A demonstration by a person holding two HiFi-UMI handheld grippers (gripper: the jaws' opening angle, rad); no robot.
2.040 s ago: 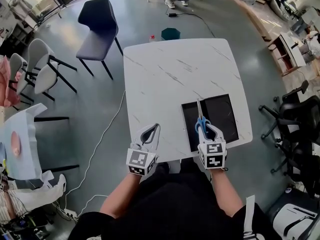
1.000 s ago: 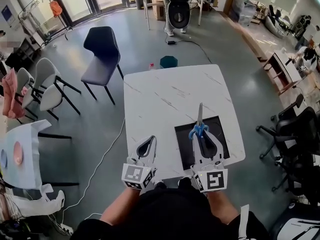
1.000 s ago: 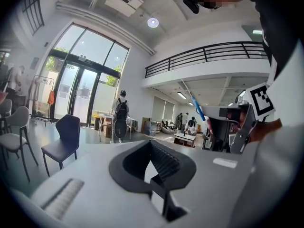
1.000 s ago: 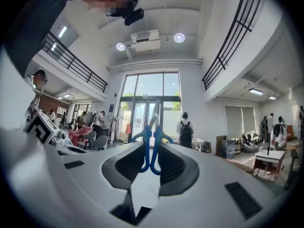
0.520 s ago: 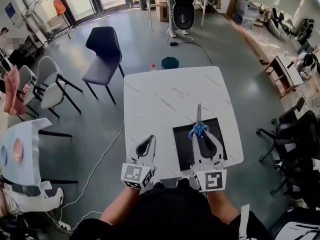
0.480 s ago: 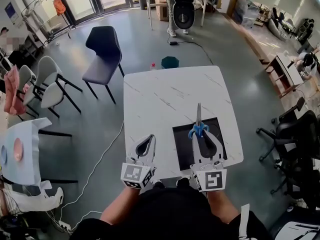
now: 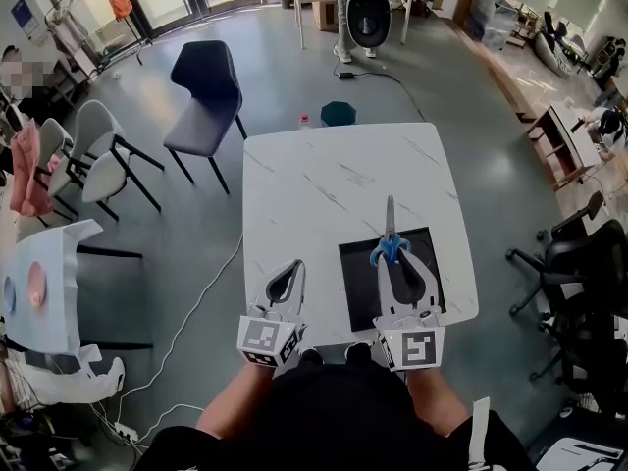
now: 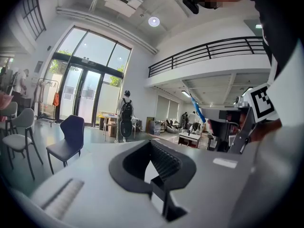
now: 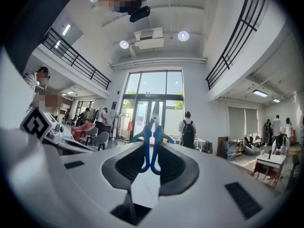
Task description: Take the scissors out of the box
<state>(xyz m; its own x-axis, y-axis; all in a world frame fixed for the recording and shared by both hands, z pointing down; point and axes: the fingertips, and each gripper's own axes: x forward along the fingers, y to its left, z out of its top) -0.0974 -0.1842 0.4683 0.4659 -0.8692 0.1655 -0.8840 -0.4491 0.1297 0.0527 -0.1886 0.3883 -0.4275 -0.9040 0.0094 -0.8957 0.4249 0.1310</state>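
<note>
White marble table (image 7: pixel 334 175) mid-frame, black box (image 7: pixel 359 285) at its lower right. The right gripper (image 7: pixel 392 255) pinches the scissors (image 7: pixel 389 226) by their blue handles over the box's top edge. The left gripper (image 7: pixel 291 271), lower left, has its jaws pressed together.

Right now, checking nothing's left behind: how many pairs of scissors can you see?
1. The scissors are gripped by their blue handles in the right hand-held gripper, over the black box; that gripper hides part of the box.

Blue-handled scissors (image 7: pixel 390 249), black box (image 7: pixel 361 294), white marbled table (image 7: pixel 329 170)
</note>
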